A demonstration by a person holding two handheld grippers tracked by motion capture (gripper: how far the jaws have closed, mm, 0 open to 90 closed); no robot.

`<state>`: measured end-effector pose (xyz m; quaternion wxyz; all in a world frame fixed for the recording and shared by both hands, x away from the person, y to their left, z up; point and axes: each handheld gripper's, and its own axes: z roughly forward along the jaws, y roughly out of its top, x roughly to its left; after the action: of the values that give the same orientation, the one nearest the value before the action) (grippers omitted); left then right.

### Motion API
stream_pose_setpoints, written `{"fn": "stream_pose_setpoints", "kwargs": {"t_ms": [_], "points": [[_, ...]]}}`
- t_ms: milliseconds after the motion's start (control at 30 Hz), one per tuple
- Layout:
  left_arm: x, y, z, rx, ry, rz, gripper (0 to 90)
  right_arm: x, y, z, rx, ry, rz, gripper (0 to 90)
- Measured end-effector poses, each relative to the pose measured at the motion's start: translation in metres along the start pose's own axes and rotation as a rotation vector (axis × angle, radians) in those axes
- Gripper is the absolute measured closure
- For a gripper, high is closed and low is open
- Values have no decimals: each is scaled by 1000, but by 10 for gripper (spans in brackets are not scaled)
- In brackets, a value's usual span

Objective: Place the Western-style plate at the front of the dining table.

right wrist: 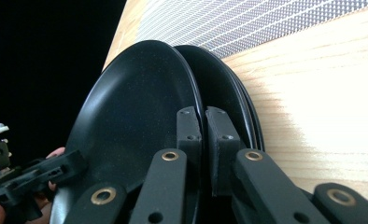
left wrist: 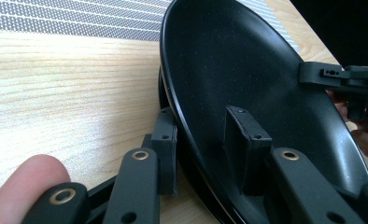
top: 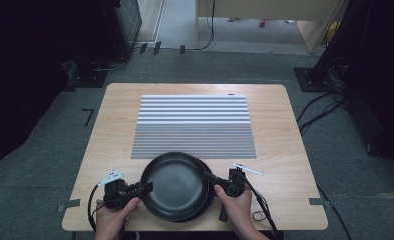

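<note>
Black plates sit stacked at the table's (top: 285,125) near edge, just below the striped mat (top: 195,125). Left gripper (top: 146,188) pinches the top plate's (top: 175,182) left rim; right gripper (top: 209,178) is clamped on its right rim, the lower plates (right wrist: 229,93) behind

Matt black plate (top: 174,184), pale wood-grain table (top: 116,120)

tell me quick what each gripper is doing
left gripper: closed on the top plate's left rim
right gripper: closed on its right rim
</note>
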<state>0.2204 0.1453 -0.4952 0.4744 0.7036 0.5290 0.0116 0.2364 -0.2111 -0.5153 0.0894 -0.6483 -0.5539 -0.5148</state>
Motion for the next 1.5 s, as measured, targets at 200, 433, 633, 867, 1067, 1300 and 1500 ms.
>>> {"fn": "stream_pose_setpoints", "kwargs": {"t_ms": [200,433,633,867,1067,1300,1500], "points": [[-1,2,-1,3,2,-1,674,0,1,0,7,8,-6,858],[-3,9,-3,-9,-8,-11,690,2,5,-4,14,19,-6,858],[-3,16,-3,-16,-11,-17,694,5,11,-5,11,27,-11,859],[-6,30,-2,-20,-10,-9,695,9,23,-6,7,29,-9,859],[-9,47,2,-20,-13,8,695,13,38,-7,-5,32,-19,859],[-15,71,12,-28,-22,29,695,14,60,-10,-25,34,-19,858],[-18,93,23,-30,-31,39,696,14,82,-12,-49,31,-22,857]]}}
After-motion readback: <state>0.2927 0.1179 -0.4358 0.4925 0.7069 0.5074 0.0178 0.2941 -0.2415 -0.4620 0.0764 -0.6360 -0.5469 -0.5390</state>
